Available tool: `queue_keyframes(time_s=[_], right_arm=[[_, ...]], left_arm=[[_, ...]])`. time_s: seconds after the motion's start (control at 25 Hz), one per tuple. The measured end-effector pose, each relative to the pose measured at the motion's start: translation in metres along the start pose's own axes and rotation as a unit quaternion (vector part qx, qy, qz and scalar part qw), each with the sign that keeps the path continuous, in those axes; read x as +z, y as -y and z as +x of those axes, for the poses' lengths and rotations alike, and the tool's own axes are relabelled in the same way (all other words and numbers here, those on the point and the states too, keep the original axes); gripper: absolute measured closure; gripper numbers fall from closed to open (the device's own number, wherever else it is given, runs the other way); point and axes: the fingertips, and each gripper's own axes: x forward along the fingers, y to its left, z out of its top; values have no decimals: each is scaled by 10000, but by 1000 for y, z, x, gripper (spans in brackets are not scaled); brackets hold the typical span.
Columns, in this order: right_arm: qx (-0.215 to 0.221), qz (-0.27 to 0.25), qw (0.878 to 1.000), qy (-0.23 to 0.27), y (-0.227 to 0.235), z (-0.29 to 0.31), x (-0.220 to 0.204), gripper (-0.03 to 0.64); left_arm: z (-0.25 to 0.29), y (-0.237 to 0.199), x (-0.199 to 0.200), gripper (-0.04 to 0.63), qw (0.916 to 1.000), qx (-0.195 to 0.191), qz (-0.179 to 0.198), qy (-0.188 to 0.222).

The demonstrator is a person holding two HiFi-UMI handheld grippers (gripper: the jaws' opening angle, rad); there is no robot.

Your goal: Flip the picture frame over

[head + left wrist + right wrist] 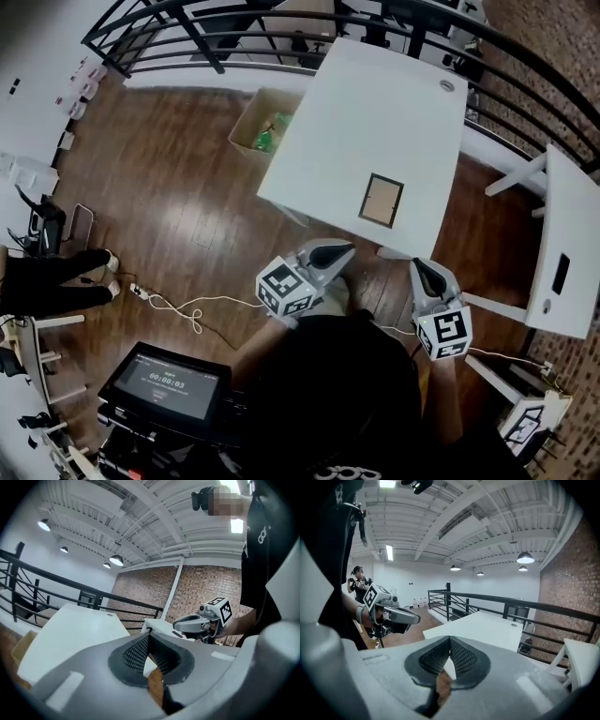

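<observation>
Head view: two closed grippers held short of a white table that has a picture frame on it.
The picture frame (382,201) lies flat near the front edge of the table (375,103), with a tan panel inside a dark border facing up. The left gripper (345,249) and right gripper (419,266) hang over the wooden floor (187,187) just off that edge, neither touching the frame. Each gripper view shows its jaws pressed together with nothing between them. A cardboard box (261,127) sits by the table's left side.
</observation>
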Motion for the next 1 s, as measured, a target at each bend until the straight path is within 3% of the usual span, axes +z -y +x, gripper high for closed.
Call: queue_keyframes(time_s=[0.16,0.52,0.68,0.84,1.0], right_arm=[[-68,78,9996,-254,-4,21,-3,624],[-232,312,9976,-566,-7,4,-33,624],[-297,379,9963,-706,-3,8,-43,624],[-286,471,9942,-923,3,45,-50,624],[-236,509,9926,-1076,7,59,-62,624]], left_arm=[[0,-20,-6,586,9998,-146,-112,-94],[22,2,-31,589,9977,-524,-110,-420],[25,-8,-41,589,9968,-495,-130,-619],[25,-46,-51,591,9948,-426,-227,-896],[33,-65,-64,591,9956,-253,-183,-882]])
